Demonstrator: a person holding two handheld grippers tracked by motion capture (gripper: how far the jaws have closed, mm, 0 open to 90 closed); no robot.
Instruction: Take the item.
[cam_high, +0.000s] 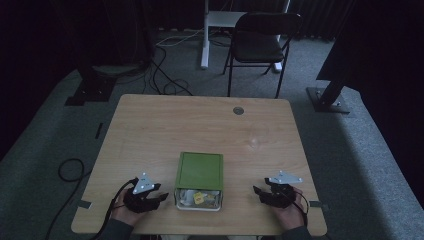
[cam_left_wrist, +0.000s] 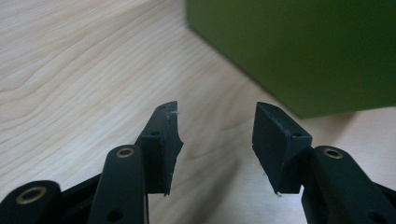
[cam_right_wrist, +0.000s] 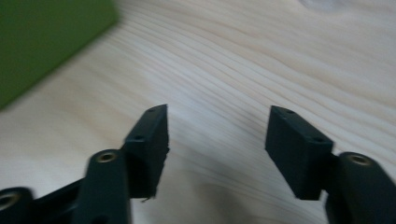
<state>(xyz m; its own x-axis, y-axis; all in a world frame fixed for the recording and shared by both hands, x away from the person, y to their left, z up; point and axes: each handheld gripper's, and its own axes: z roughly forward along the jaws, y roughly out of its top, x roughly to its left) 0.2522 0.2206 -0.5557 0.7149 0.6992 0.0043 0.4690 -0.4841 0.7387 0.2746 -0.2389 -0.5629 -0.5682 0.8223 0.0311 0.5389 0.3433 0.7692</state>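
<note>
A green box (cam_high: 199, 171) lies on the wooden table (cam_high: 165, 125) near its front edge, with a clear front end showing small white and yellow items (cam_high: 199, 198). My left gripper (cam_high: 159, 196) rests on the table left of the box, open with nothing between its jaws. In the left gripper view the box's green side (cam_left_wrist: 303, 46) rises just beyond my left gripper (cam_left_wrist: 215, 130). My right gripper (cam_high: 256, 192) sits on the table right of the box, also open and empty. The right gripper view has the box (cam_right_wrist: 42, 42) at upper left, beyond my right gripper (cam_right_wrist: 217, 135).
A round cable grommet (cam_high: 238, 110) sits near the table's far edge. A black folding chair (cam_high: 260, 45) and a white desk leg (cam_high: 205, 40) stand behind the table. Cables lie on the grey carpet at left (cam_high: 70, 170). Dark stands flank the table.
</note>
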